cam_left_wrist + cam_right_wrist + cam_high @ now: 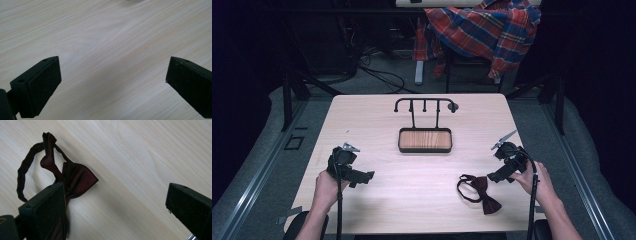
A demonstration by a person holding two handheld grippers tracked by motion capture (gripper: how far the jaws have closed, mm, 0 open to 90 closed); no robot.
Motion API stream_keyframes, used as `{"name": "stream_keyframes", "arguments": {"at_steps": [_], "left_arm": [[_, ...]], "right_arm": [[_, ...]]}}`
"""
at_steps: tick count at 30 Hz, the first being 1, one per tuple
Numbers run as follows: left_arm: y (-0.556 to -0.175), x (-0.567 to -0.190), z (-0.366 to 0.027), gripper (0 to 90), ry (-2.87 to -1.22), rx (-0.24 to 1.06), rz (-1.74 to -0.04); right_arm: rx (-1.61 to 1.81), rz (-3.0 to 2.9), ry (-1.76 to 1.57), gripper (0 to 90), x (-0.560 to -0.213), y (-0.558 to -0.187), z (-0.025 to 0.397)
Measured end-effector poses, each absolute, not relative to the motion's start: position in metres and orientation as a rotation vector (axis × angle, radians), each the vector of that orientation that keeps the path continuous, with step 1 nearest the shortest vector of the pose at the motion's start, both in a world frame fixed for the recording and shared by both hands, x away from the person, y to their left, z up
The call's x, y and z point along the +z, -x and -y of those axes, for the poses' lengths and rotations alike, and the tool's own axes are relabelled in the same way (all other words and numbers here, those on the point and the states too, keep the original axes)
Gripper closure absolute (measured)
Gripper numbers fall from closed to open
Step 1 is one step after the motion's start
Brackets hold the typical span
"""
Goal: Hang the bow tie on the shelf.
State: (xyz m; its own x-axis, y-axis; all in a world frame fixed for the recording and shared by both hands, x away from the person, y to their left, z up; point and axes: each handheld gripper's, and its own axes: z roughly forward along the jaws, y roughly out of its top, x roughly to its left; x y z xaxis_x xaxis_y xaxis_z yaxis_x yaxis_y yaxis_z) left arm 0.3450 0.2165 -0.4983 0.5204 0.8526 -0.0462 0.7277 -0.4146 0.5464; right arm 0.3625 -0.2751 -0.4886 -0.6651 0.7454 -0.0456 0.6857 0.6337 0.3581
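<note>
A dark red bow tie (482,192) with its looped strap lies flat on the pale wooden table (377,120), near the front right. My right gripper (501,176) hovers just to its right, open, jaws spread wide with nothing between them. In the right gripper view the bow tie (75,177) lies partly behind the left jaw. My left gripper (362,177) is at the front left, open over bare wood, and its view has both black jaws far apart above the table (107,50).
A black metal hanger stand (424,107) rises from a tray with a wooden base (425,140) at the table's middle. A plaid shirt (482,27) is draped over a chair beyond the far edge. Cables lie on the floor behind.
</note>
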Motion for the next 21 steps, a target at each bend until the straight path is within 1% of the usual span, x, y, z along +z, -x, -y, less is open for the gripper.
{"name": "stream_keyframes", "arguments": {"at_steps": [12, 13, 18, 21], "left_arm": [[-0.345, -0.498, -0.217, 0.1, -2.254, 0.32, -1.286], [-0.345, -0.498, -0.216, 0.1, -2.252, 0.323, -1.287], [-0.347, -0.499, -0.213, 0.1, -2.262, 0.314, -1.273], [-0.346, -0.499, -0.215, 0.1, -2.253, 0.316, -1.281]], "right_arm": [[0.472, -2.694, -1.116, 2.0, -0.486, -0.362, 0.268], [0.484, -2.702, -1.103, 3.9, -0.486, -0.361, 0.266], [0.526, -2.723, -1.071, 7.6, -0.485, -0.358, 0.263], [0.579, -2.721, -1.051, 16.6, -0.484, -0.357, 0.259]]}}
